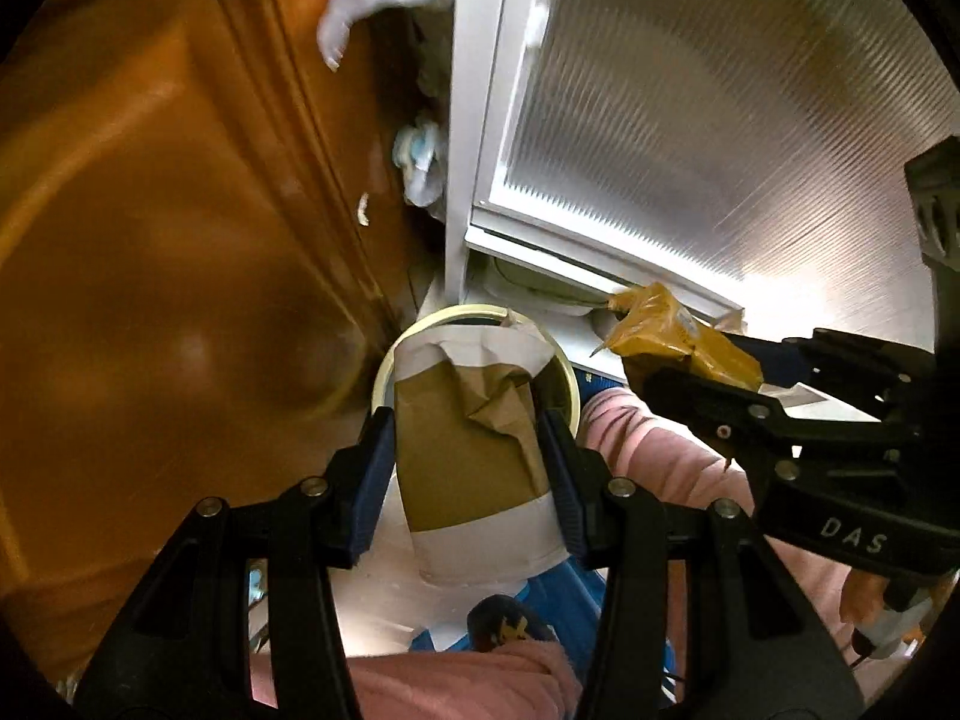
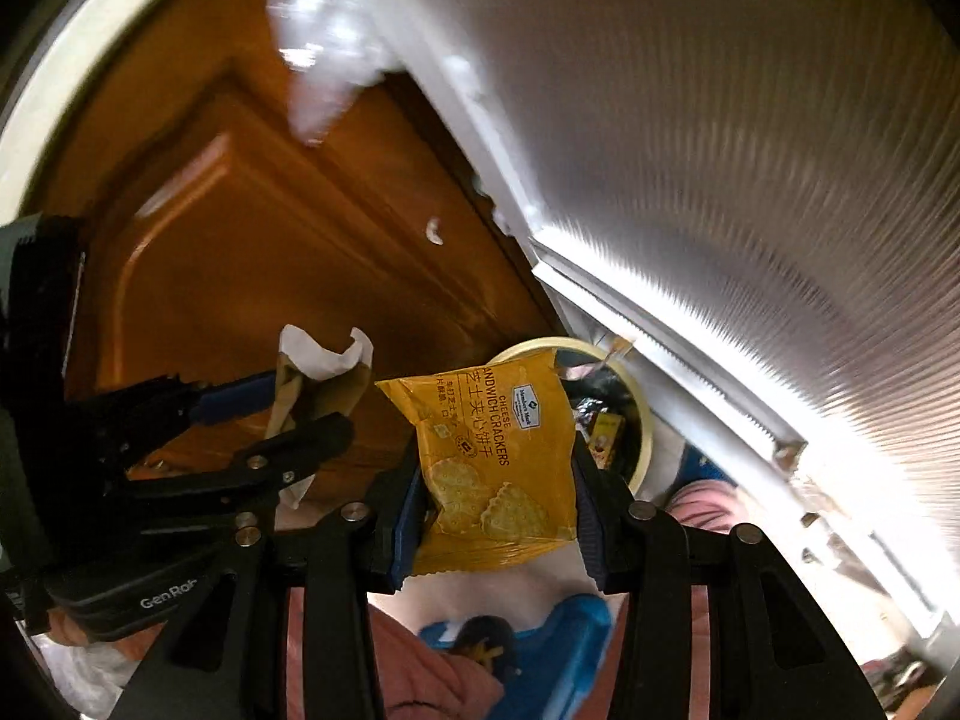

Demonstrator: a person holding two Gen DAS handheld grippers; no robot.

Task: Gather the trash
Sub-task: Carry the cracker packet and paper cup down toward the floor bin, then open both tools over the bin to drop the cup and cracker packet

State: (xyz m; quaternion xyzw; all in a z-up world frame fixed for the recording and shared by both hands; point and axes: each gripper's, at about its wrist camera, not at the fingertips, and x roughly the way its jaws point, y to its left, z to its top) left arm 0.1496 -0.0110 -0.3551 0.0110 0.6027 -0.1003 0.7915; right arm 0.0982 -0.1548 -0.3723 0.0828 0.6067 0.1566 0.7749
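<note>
Blur smears the brown door (image 1: 180, 228) and ribbed glass panel (image 1: 720, 90), yet we see our left gripper (image 1: 468, 450) clamped on a crushed brown-and-white paper cup (image 1: 474, 456), which covers much of the cream-rimmed bin (image 1: 384, 372) below. Our right gripper (image 2: 492, 480) pinches a yellow cracker packet (image 2: 492, 450) just beside the bin's rim (image 2: 642, 414); we cannot identify the dim contents inside.

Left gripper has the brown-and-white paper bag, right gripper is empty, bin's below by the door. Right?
Not quite. The right gripper isn't empty: it is shut on a yellow cracker packet, as the right wrist view shows. The left gripper does hold the paper bag, above the bin.
</note>
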